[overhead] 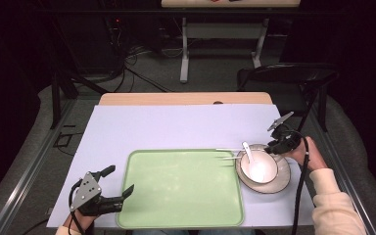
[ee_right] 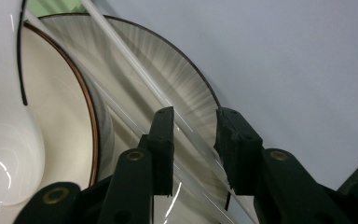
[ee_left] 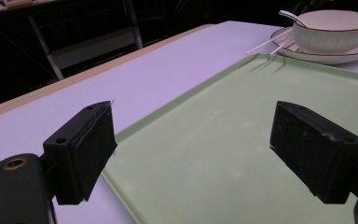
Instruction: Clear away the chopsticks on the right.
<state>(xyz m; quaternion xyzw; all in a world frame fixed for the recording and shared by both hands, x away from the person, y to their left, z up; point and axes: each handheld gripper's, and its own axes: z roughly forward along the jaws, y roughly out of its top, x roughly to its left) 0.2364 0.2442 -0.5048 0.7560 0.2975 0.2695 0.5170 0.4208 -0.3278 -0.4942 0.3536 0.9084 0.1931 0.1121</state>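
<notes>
We see a brightly lit lavender table sheet (overhead: 176, 125) against a room that falls to near black on the left, right and far sides, and the high view is soft and grainy. Glare whitens the inside of the bowl (overhead: 258, 166), and the chopsticks (ee_left: 266, 43) throw faint shadows on the green tray (ee_left: 223, 140) in the left gripper view. In the right gripper view the near black jaws look slightly blurred, while the spoon (ee_right: 4, 140) carries small bright highlights.

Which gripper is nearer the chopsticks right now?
Right. The right gripper straddles the chopsticks on the plate; the left gripper hangs open across the tray.
</notes>
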